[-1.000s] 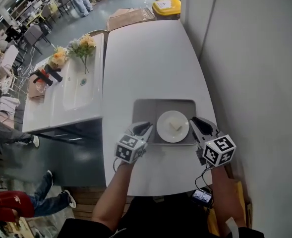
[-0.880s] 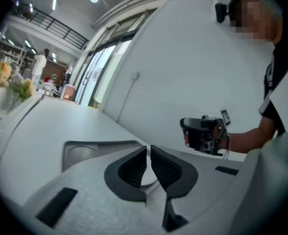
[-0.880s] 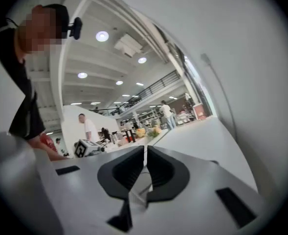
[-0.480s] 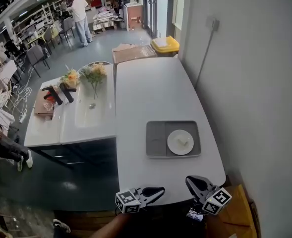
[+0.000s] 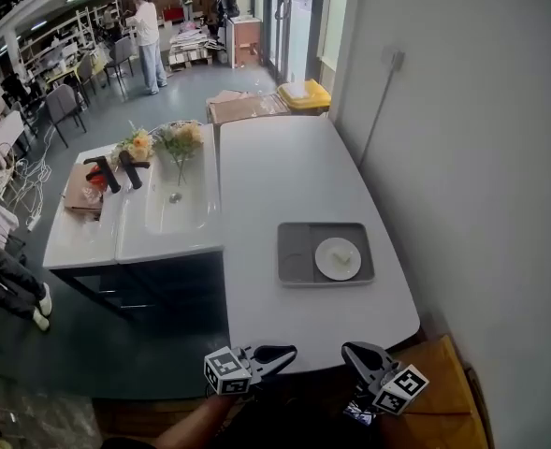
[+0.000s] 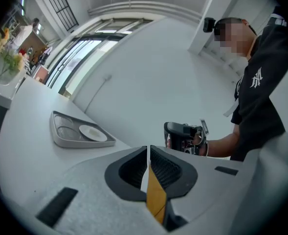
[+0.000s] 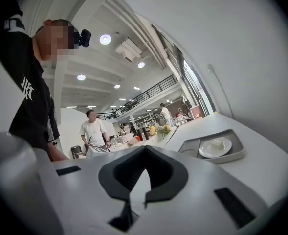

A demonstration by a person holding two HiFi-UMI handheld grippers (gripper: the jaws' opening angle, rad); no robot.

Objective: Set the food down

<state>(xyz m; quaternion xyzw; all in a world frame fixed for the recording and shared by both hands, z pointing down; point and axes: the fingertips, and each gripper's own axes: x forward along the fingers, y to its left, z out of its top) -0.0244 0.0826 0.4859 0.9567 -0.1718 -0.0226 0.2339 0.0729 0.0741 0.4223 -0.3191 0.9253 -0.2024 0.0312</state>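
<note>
Field note: the food (image 5: 343, 259), a small pale piece, lay on a white plate (image 5: 331, 267). The plate sat in the right-hand part of a grey tray (image 5: 297, 251), and the tray rested on the long white table (image 5: 280, 162), toward its near end and close to the wall (image 5: 471, 157). Both of my hand-held grippers hung at the near edge of the table, level and well apart from the tray. The left gripper (image 5: 289, 351) was below the tray's left side and the right gripper (image 5: 352, 352) below its right side. The left gripper's jaws had just been closing and stood together but for a hairline slit, with nothing between them. The right gripper's jaws were closed on nothing. Only bare tabletop lay between the jaw tips and the tray. A lower white counter (image 5: 167, 227) butted against the table on the left. It carried two bunches of flowers (image 5: 163, 140) and some black tools on a cardboard box (image 5: 81, 195). Past the far end of the table I noted flat cardboard (image 5: 242, 107) and a yellow bin (image 5: 305, 94). A person (image 5: 148, 28) stood in the hall beyond.
</note>
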